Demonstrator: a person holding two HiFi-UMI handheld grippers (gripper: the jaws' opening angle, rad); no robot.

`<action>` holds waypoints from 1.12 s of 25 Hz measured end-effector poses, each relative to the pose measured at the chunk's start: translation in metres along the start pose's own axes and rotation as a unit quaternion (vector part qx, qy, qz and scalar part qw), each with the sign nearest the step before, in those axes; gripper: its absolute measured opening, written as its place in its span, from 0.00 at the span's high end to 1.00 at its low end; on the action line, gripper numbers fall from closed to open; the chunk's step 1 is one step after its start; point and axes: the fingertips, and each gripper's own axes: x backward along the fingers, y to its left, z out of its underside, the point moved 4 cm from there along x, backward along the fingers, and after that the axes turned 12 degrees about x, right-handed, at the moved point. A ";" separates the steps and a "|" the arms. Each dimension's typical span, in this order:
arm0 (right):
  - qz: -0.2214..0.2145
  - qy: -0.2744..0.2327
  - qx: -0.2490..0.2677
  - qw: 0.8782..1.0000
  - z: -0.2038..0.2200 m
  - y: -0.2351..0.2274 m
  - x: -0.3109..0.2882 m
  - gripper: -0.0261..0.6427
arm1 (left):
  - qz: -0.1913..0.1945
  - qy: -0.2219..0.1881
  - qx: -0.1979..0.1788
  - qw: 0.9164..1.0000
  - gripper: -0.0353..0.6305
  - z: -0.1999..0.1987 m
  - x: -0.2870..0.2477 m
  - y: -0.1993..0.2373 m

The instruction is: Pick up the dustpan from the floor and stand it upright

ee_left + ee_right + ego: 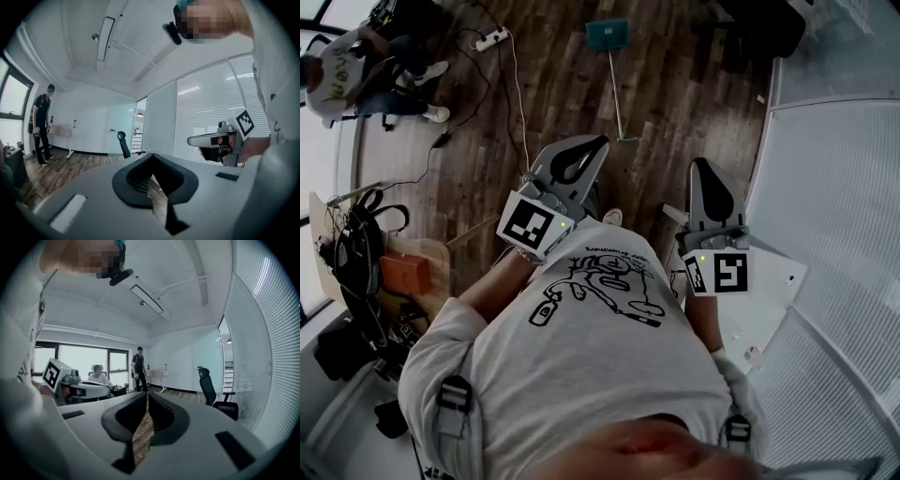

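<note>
Both claws are hovering over open wooden floor (675,84), each pressed together and pinching nothing: the left gripper (589,148) and the right gripper (703,169). The teal dustpan (607,35) is lying on the floor well ahead of the tips, its long handle (617,89) reaching back toward them. A blind-covered glass wall (834,187) is running close beside the right claw. Only the gripper views are showing a black office chair (208,387) and a standing person (138,366) beyond the tips.
</note>
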 end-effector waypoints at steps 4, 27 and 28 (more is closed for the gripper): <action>-0.008 -0.001 0.008 1.000 -0.016 0.001 -0.050 0.94 | -0.007 -0.006 0.003 1.000 0.94 -0.024 -0.010 0.048; -0.011 0.015 0.008 1.000 -0.004 -0.043 -0.160 0.94 | 0.004 0.010 0.010 1.000 0.94 -0.044 -0.091 0.134; -0.013 0.016 0.008 1.000 -0.001 -0.047 -0.161 0.94 | 0.003 0.012 0.011 1.000 0.94 -0.043 -0.096 0.133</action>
